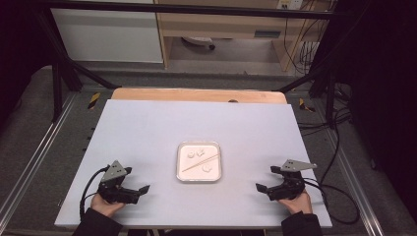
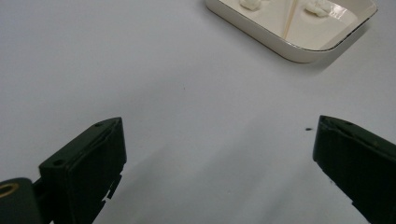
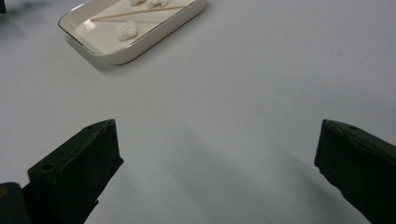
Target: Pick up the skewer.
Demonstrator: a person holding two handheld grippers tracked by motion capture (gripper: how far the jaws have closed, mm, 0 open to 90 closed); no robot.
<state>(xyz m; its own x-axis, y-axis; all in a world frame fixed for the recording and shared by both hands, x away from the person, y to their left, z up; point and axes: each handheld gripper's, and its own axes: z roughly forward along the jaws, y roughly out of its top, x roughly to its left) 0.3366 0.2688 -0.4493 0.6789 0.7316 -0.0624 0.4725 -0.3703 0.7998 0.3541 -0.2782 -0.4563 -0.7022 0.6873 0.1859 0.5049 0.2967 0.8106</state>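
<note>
A shallow cream tray [image 1: 198,175] with rounded corners sits near the middle of the pale table [image 1: 147,128], a little toward the person's side. Inside it lie three small white lumps [image 1: 191,154] and a thin wooden stick [image 1: 200,162], which runs diagonally across the tray with two lumps on its far side and one lump [image 1: 207,168] on its near side. The left tongs [image 1: 140,191] rest low over the table to the left of the tray, well apart from it, held in the person's left hand [image 1: 105,205]; their jaws stand wide apart with nothing between them. The right tongs [image 1: 263,188] sit to the right of the tray, also well apart from it, held in the right hand [image 1: 296,202], and their jaws are likewise spread wide and empty. Both point inward toward the tray. In the left gripper view the tray's corner [image 2: 299,46] appears at the top, beyond bare table. In the right gripper view the tray [image 3: 116,56] lies at upper left, with the stick [image 3: 135,15] and a lump [image 3: 126,30] visible in it.
</note>
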